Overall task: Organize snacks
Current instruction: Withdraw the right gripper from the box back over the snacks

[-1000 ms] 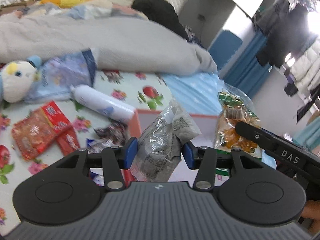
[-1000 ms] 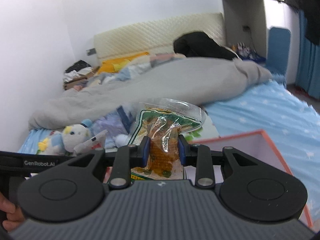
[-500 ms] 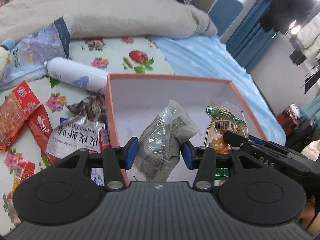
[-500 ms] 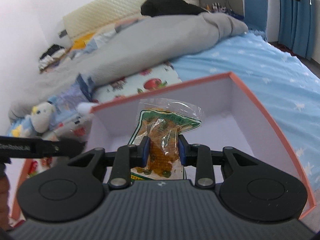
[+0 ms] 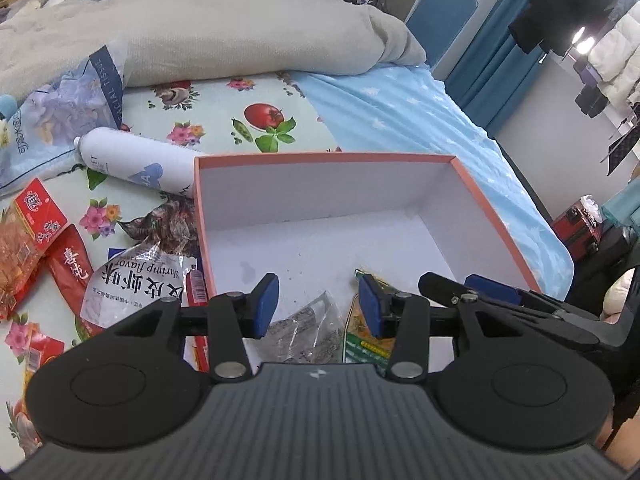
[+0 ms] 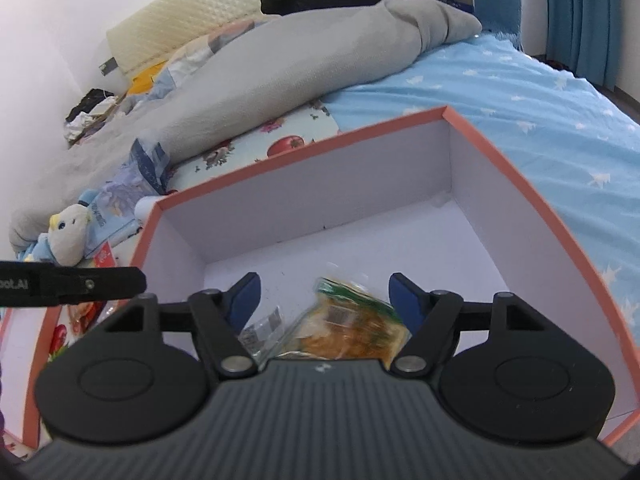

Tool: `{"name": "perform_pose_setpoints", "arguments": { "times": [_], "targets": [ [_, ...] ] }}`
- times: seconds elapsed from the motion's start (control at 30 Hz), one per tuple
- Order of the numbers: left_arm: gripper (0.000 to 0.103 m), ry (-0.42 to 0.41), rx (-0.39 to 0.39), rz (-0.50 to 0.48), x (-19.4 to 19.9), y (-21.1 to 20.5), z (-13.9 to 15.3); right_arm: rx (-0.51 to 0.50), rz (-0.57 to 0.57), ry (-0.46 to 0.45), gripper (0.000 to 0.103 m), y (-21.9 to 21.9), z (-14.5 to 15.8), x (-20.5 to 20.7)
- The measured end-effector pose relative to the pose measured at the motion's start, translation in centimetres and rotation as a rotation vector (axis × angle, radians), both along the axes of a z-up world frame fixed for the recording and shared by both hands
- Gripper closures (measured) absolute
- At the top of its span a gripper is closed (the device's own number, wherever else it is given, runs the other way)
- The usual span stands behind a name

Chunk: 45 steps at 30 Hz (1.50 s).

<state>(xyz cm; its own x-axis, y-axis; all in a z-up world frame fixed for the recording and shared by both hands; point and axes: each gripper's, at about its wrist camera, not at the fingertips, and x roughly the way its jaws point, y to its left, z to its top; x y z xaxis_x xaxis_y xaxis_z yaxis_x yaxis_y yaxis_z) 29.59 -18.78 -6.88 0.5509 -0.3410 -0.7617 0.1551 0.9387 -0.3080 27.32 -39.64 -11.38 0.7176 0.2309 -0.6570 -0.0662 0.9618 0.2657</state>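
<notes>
An orange-rimmed box with white walls (image 5: 320, 184) (image 6: 320, 184) sits on the bed. My left gripper (image 5: 319, 306) is open over the box's near end; a clear bag of dark seeds (image 5: 308, 330) lies loose on the box floor below it. My right gripper (image 6: 325, 298) is open over the box too; a clear bag of orange snacks with a green label (image 6: 352, 330) (image 5: 362, 344) lies on the floor beneath it, next to the seed bag (image 6: 260, 330). The right gripper also shows in the left wrist view (image 5: 496, 294).
Left of the box lie a shrimp-flavor bag (image 5: 132, 284), red snack packs (image 5: 40, 240), a dark wrapper (image 5: 168, 224), a white bottle (image 5: 136, 160) and a tissue pack (image 5: 60, 120). A grey duvet (image 5: 220, 28) lies behind. A plush toy (image 6: 68, 236) lies at the left.
Both grippers lowered into the box and opened. The seed bag and the orange snack bag dropped from the fingers onto the box floor.
</notes>
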Motion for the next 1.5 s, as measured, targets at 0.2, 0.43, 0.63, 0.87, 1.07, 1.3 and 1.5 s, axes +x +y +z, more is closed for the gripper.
{"name": "perform_pose_setpoints", "arguments": {
  "times": [0.2,0.43,0.63,0.87,1.07,1.3,1.5],
  "targets": [
    [0.053,-0.037,-0.008,0.008,-1.0,0.9,1.4,0.007,-0.003,-0.065,0.03,0.2,2.4,-1.1],
    [0.052,-0.101,-0.005,0.017,-2.6,2.8,3.7,0.028,0.001,-0.154,0.03,1.3,5.8,-2.3],
    [0.052,-0.145,-0.009,0.041,-4.2,5.0,5.4,0.027,0.037,-0.213,0.03,3.1,8.1,-3.6],
    [0.052,-0.185,-0.011,0.057,-6.9,8.1,7.4,0.035,0.084,-0.247,0.03,5.3,9.7,-5.4],
    [0.051,-0.226,-0.016,0.094,-9.0,10.8,8.9,0.038,0.143,-0.287,0.03,7.8,11.1,-6.6],
    [0.046,-0.221,-0.013,0.143,-10.6,13.2,8.4,0.032,0.206,-0.306,0.03,10.9,11.3,-7.6],
    [0.039,-0.198,0.004,0.191,-11.9,15.4,7.5,0.045,0.24,-0.284,0.03,13.5,10.3,-8.5]
  ]
}}
